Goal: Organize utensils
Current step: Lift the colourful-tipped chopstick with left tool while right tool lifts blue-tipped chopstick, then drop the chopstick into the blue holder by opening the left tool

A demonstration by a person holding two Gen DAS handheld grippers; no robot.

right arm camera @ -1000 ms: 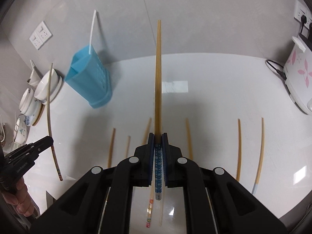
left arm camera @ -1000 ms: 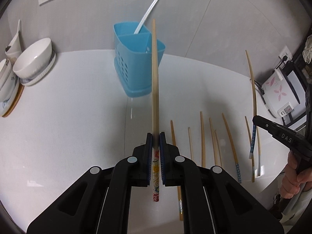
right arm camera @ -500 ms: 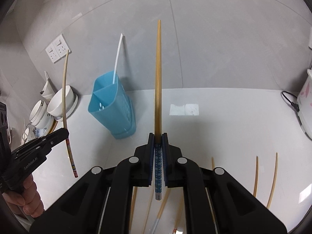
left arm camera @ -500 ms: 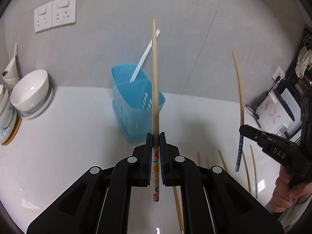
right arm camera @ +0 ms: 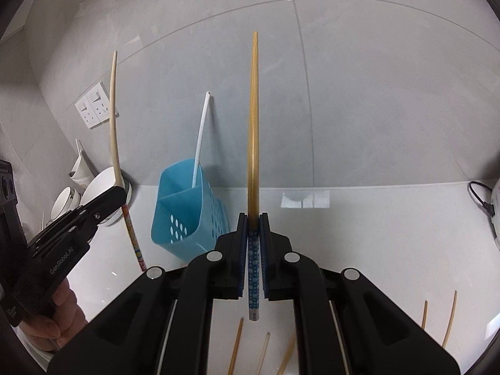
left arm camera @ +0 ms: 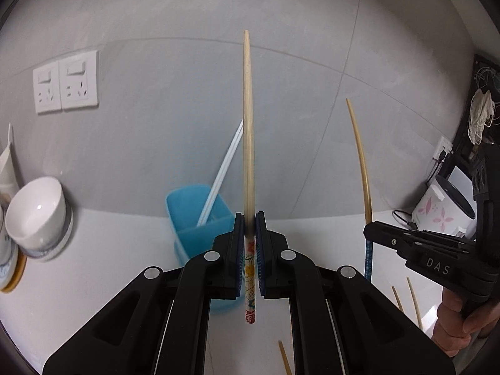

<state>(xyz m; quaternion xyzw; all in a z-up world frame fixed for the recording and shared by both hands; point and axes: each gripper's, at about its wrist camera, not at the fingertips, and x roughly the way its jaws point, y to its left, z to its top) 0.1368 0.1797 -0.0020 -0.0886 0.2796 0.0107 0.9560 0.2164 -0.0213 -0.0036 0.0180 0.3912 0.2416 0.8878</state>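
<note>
While the left gripper [left arm camera: 249, 228] clamps a floral chopstick [left arm camera: 248, 143], the right gripper [right arm camera: 253, 228] clamps a dotted chopstick [right arm camera: 253, 131].

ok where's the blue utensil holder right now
The blue utensil holder stands on the white counter against the wall, left of the right gripper, with a white straw in it and bowls further left.

Pale bamboo chopstick with floral-patterned red-tipped handle [left arm camera: 249, 162], golden chopstick with blue white-dotted handle [right arm camera: 253, 143], sky-blue perforated plastic caddy [right arm camera: 184, 209], white glossy countertop [right arm camera: 375, 234].
</note>
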